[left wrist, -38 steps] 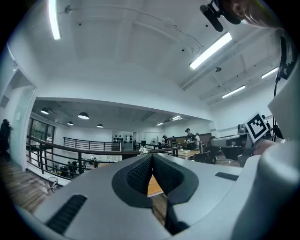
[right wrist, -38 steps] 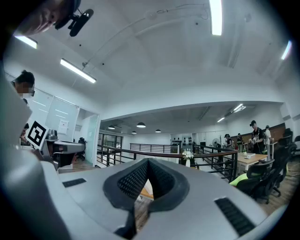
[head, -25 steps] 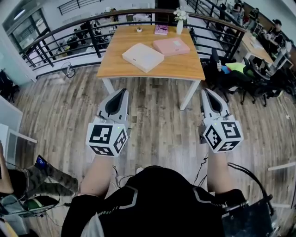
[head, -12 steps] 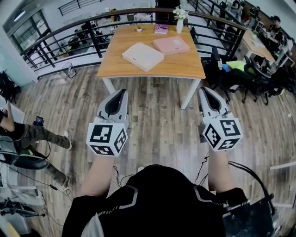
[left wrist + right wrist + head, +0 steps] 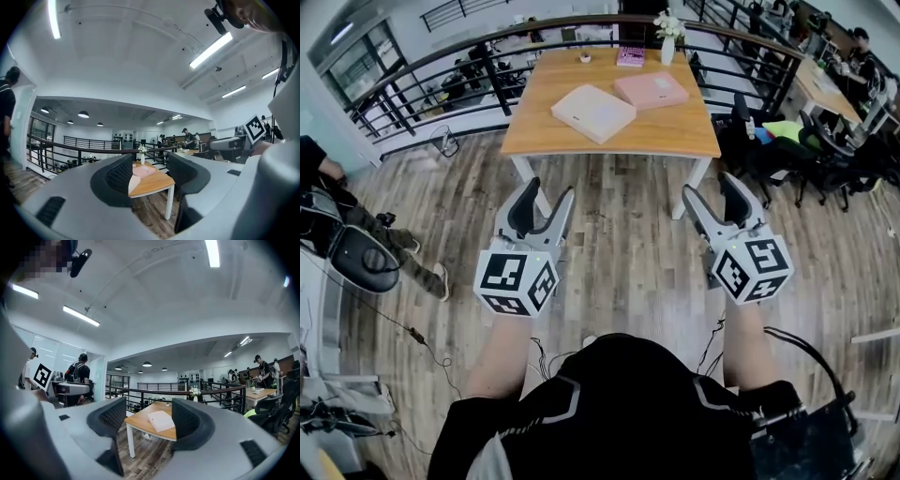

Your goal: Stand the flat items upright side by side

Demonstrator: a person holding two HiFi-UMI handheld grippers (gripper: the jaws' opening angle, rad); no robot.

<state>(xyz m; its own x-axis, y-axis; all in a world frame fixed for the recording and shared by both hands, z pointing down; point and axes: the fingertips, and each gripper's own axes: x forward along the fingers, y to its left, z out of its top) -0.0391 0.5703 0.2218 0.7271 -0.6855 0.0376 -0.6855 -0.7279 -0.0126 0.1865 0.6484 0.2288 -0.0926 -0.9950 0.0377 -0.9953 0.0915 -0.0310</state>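
Left gripper (image 5: 547, 194), lower centre-left of the head view: held level over the plank floor (image 5: 619, 262), marker cube (image 5: 517, 279) at the near end. Its jaws are apart, having just been opening, with nothing between them. Right gripper (image 5: 711, 187), lower centre-right: same attitude, its own cube (image 5: 752, 269) at the near end, jaws likewise apart and just opened, gap empty. Both stand well short of the wooden table (image 5: 675, 141), upper centre of the frame, white legs. On the tabletop is a cream box (image 5: 592, 112), lying flat and turned at an angle, toward the near left. A pink box (image 5: 650, 90) also lies flat just beyond it to the right; whether the two touch cannot be told. At the far edge are a small pink book (image 5: 630, 57) and a white vase of flowers (image 5: 667, 42). A dark railing (image 5: 441, 70) curves behind the table. Office chairs (image 5: 769, 131) are at upper right.
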